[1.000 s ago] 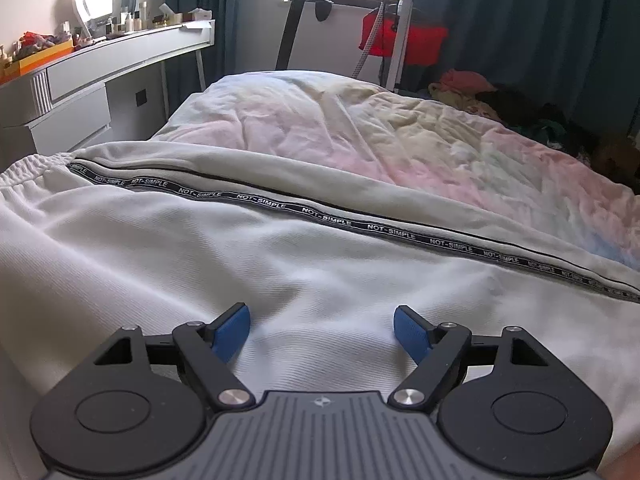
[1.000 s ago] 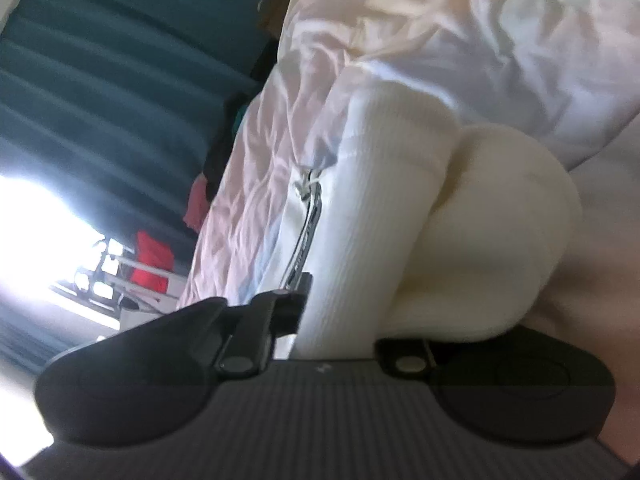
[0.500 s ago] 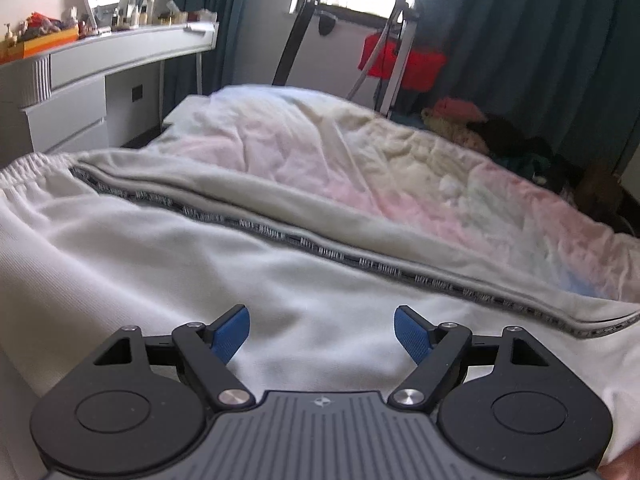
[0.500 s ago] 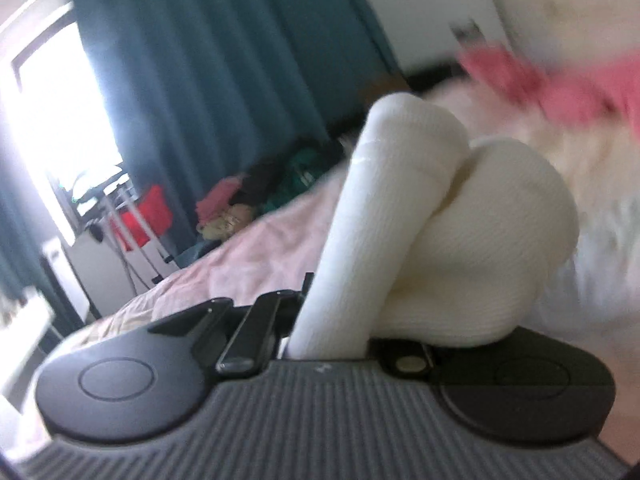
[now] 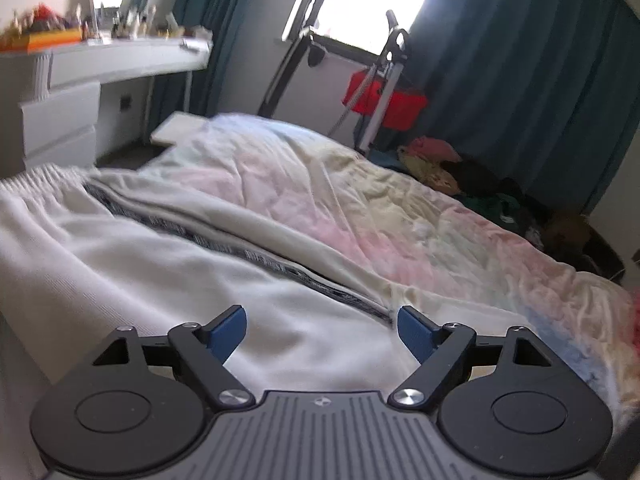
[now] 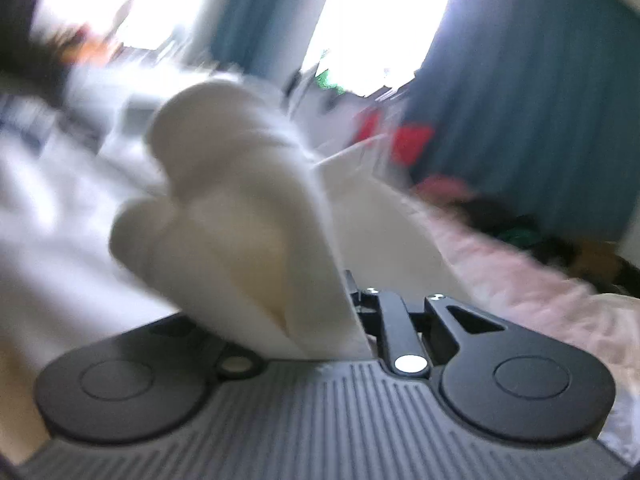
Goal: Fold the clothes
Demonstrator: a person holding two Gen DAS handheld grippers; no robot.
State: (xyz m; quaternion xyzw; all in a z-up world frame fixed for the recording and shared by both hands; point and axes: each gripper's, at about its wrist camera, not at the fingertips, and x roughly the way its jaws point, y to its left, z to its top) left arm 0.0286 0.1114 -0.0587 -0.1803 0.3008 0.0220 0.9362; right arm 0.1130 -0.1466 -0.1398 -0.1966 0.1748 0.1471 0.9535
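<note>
I see a bed with a pastel quilt (image 5: 360,208) and teal curtains (image 5: 520,80). My left tongs (image 5: 320,330) hang released; my right tongs (image 6: 320,320) grasp the white ribbed trousers (image 6: 240,208), now swung toward the window.

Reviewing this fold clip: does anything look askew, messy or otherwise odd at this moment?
Nothing looks damaged or spilled. The white trousers lie rumpled on the bed, their printed side stripe running crooked. The right gripper clamps a bunched white wad; the left gripper is open. A clothes heap sits beyond the bed.
</note>
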